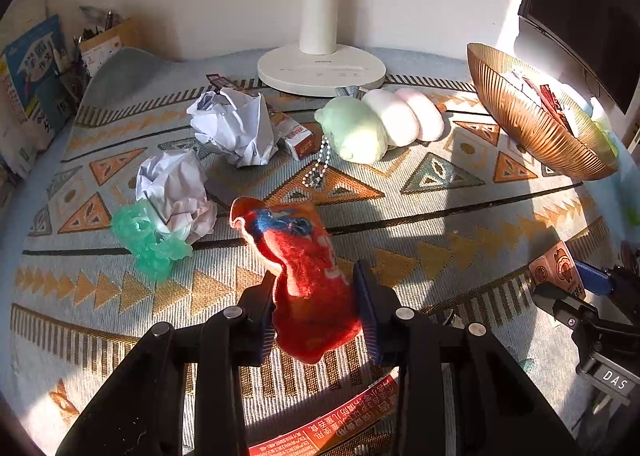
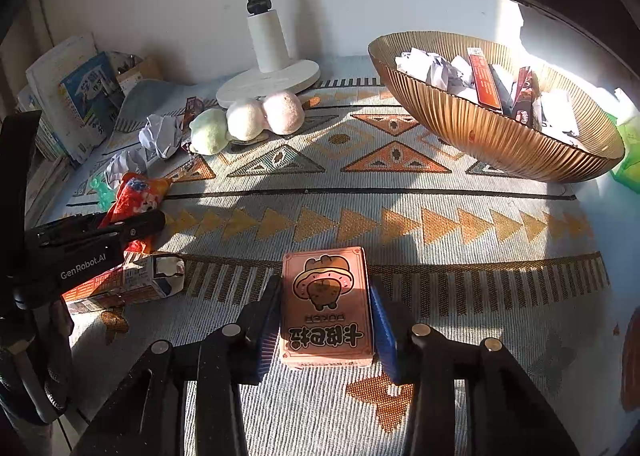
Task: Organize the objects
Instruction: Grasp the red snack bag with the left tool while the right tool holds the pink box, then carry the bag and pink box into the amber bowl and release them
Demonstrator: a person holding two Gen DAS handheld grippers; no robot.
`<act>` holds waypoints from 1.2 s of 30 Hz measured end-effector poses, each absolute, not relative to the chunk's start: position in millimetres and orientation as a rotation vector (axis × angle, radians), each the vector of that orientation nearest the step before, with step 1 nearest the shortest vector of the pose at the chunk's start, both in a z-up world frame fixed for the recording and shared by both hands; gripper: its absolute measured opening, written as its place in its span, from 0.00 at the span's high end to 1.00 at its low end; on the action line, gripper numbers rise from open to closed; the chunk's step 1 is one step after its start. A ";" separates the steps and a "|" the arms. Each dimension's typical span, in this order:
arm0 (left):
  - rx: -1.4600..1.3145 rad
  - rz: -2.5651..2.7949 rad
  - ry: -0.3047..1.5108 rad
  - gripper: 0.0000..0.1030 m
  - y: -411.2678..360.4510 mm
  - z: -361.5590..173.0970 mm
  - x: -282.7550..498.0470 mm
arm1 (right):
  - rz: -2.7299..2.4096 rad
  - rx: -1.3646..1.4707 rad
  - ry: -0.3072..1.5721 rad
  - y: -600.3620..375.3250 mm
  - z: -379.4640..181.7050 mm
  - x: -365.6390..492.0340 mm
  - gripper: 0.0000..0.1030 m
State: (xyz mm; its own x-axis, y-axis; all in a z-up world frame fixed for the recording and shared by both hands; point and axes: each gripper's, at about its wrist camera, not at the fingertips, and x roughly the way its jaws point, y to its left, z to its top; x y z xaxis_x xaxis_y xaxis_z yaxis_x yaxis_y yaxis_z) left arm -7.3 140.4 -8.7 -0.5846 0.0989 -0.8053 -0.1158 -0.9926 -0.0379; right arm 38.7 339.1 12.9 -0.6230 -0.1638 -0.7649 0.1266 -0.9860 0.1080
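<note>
Ribbed gold bowl (image 2: 492,136) sits ahead and right of our right gripper (image 2: 325,320), well apart. It's shallow, fluted, metallic-looking, and holds crumpled white paper (image 2: 430,68), a flat red carton (image 2: 484,78) standing on edge, and dark wrappers we can't read.

Right gripper's blue pads are clamped on a pink card box (image 2: 326,308): rigid, rectangular, cartoon print on the face, lifted off the woven patterned rug (image 2: 400,192).

Left gripper (image 1: 316,296) is pinched narrow on a red fuzzy pouch (image 1: 304,272), soft and floppy with a blue patch near its top, sticking up beyond the fingertips.

Ahead and left of the left gripper are two crumpled paper balls (image 1: 234,124) and a translucent green plastic wad (image 1: 150,240), touching the nearer ball. Farther ahead is a plush row (image 1: 380,122) of green, white and pink rounded lumps with a bead chain (image 1: 320,168), just in front of a white fan base (image 1: 320,68). A small red-and-white carton (image 1: 294,134) lies beside the far ball.
</note>
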 end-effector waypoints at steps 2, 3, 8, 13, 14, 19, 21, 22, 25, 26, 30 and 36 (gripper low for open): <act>-1.357 2.621 -0.053 0.71 135.9 -5.7 -7.7 | -2.715 1.206 -0.049 338.3 19.3 46.2 0.60; -1.326 2.577 -0.115 0.71 133.6 -1.3 -5.5 | -2.722 1.177 -0.053 339.8 22.8 49.8 0.60; -1.187 2.554 -0.087 0.71 148.0 38.9 9.1 | -2.686 1.084 -0.234 365.7 44.0 59.1 0.60; -1.078 2.496 -0.077 0.71 188.4 76.7 -4.5 | -2.873 0.885 -0.309 416.6 111.9 65.1 0.60; -1.057 2.484 -0.079 0.71 198.7 82.5 -10.2 | -2.917 0.846 -0.346 430.3 126.4 64.5 0.60; -0.967 2.398 -0.127 0.71 260.4 107.7 -50.0 | -3.113 0.788 -0.492 483.4 155.6 37.0 0.60; -0.960 2.356 -0.138 0.71 282.6 108.5 -67.9 | -3.113 0.836 -0.588 500.6 149.6 18.0 0.60; -0.952 2.352 -0.121 0.71 293.0 107.6 -74.4 | -3.102 0.866 -0.631 507.1 145.1 9.2 0.60; -0.942 2.322 -0.091 0.71 317.9 100.7 -92.0 | -3.080 0.923 -0.703 520.7 130.4 -10.9 0.60; -0.941 2.315 -0.081 0.71 324.1 98.1 -97.9 | -3.071 0.933 -0.719 522.8 124.8 -14.3 0.60; -0.935 2.341 -0.015 0.61 339.0 89.5 -106.2 | -3.034 1.008 -0.752 530.6 109.1 -28.1 0.51; -0.934 2.345 -0.082 0.30 313.4 91.0 -101.3 | -3.066 0.988 -0.707 523.0 111.3 -6.9 0.38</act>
